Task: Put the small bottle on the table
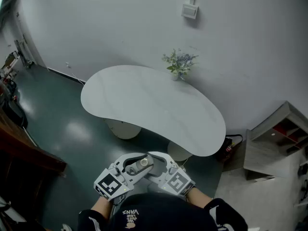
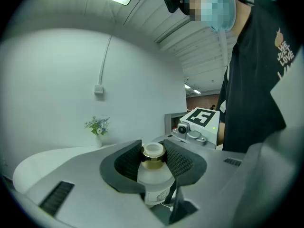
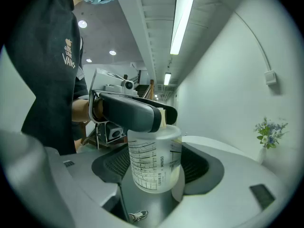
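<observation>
The small bottle (image 1: 143, 163), clear with printed scale marks and a gold cap, hangs in the air close to the person's body, short of the white table (image 1: 144, 105). My left gripper (image 2: 153, 156) is shut on the bottle's gold cap (image 2: 153, 155), its dark pads pressing both sides. The bottle's body (image 3: 155, 161) sits between the wide jaws of my right gripper (image 3: 156, 164), whose pads stand on either side without visibly pressing. In the head view the left gripper (image 1: 134, 166) and the right gripper (image 1: 155, 161) meet at the bottle.
A small vase of flowers (image 1: 179, 65) stands at the table's far edge by the wall. A grey shelf unit (image 1: 279, 143) is on the right, dark wooden furniture (image 1: 24, 148) on the left. Green floor lies between me and the table.
</observation>
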{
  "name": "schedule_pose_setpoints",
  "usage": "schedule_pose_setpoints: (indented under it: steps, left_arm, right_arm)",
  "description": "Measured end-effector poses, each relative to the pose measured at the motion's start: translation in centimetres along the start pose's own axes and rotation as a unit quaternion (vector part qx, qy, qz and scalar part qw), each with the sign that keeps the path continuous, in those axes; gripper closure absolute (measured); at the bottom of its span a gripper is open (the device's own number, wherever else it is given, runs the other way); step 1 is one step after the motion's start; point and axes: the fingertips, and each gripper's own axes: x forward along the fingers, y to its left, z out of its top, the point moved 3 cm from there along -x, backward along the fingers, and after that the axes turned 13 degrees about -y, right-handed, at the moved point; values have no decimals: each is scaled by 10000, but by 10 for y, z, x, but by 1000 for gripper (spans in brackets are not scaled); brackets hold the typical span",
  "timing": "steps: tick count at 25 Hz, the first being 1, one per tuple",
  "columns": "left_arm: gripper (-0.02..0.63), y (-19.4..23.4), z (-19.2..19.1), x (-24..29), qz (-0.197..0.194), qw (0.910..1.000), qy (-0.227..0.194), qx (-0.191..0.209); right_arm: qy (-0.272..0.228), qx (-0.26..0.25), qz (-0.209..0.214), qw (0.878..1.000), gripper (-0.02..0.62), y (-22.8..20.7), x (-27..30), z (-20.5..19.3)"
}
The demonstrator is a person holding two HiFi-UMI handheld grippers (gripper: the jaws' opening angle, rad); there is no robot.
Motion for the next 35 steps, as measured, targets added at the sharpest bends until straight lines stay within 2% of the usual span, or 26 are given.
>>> schedule_pose_setpoints:
  steps: [8,14,28,35]
  left_arm:
    - [445,15,-5,10,65,9999,21,-102]
    - [445,50,-8,16,35,9999,7,-113]
    - [445,223,-16,-28,-413,9987,198,-225]
    - [445,284,-24,-37,-602,9978,239,-167]
  right_arm:
    - [-16,54,42,10000,313,-18,4,-2]
    - [20,165,43,9999,313,-44,25,-6]
    - [97,329,-419,9985,313,-129,181,-8]
    - [118,359,-611,9974,313,-163,233,-15]
